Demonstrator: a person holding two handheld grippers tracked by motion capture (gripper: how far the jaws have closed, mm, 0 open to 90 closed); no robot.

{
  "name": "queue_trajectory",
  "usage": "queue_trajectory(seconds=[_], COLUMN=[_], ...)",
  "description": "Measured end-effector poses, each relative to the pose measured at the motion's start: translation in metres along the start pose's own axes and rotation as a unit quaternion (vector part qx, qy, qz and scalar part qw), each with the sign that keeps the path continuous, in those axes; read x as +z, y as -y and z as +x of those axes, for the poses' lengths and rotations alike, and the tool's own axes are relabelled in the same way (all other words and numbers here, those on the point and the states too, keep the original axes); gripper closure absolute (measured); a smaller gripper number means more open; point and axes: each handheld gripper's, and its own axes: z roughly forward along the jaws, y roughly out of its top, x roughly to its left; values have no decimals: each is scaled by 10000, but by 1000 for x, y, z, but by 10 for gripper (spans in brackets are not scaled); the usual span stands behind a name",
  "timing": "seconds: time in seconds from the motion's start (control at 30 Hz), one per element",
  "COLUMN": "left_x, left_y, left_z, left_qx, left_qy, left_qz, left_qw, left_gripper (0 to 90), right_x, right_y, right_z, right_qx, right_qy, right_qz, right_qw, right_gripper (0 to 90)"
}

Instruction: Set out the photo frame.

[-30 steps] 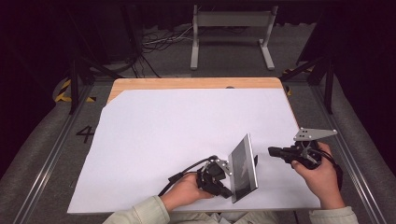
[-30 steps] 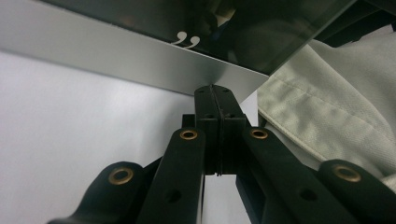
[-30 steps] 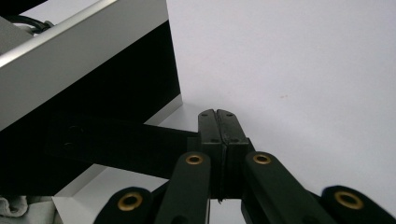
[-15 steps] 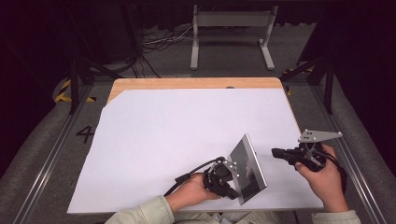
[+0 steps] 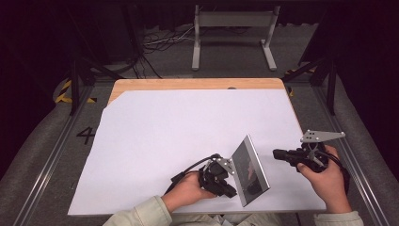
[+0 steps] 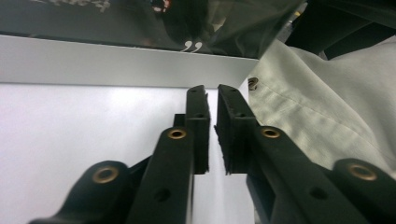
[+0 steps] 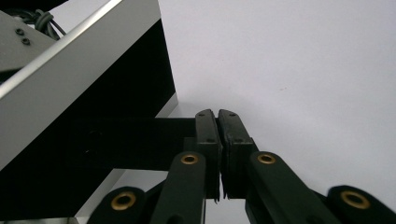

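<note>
A flat panel (image 5: 251, 169) with a silver rim and a dark glossy face stands tilted on the white table (image 5: 179, 127), near the front edge. My left gripper (image 5: 230, 190) lies low at its left side, tips against the panel's bottom rim. In the left gripper view the jaws (image 6: 211, 91) stand a sliver apart with nothing between them, and their tips reach the silver rim (image 6: 93, 60). My right gripper (image 5: 276, 153) hovers just right of the panel. Its jaws (image 7: 217, 114) are shut and empty, with the panel (image 7: 84, 60) close on the left.
A wooden strip (image 5: 188, 84) runs along the table's far edge. Beyond it stand a grey metal frame (image 5: 233, 19) and loose cables (image 5: 160, 42) on the floor. A pale sleeve (image 6: 327, 102) lies close beside my left gripper. Rails flank the table.
The panel has leaned further over from nearly upright, with its dark face showing more. My left gripper shifted slightly right with it. My right gripper drifted a little right and lower.
</note>
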Motion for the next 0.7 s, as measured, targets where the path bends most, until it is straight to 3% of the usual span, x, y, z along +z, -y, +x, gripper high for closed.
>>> queue_trajectory(seconds=[0.37,0.6,0.7], left_x=[-35,-52,-65], left_y=[25,35,42], left_z=[9,14,17], left_qx=[-227,-381,-487], left_qy=[-340,-506,-708], left_qz=[-268,-494,-590], left_qw=[9988,9968,9946], left_gripper=[752,733,727], right_x=[1,0,-4], right_y=[-4,-6,-9], right_z=[1,3,7], right_qx=[78,271,388], right_qy=[-109,-235,-254], right_qz=[-18,-102,-122], right_qw=[9999,9993,9988], right_gripper=[840,793,768])
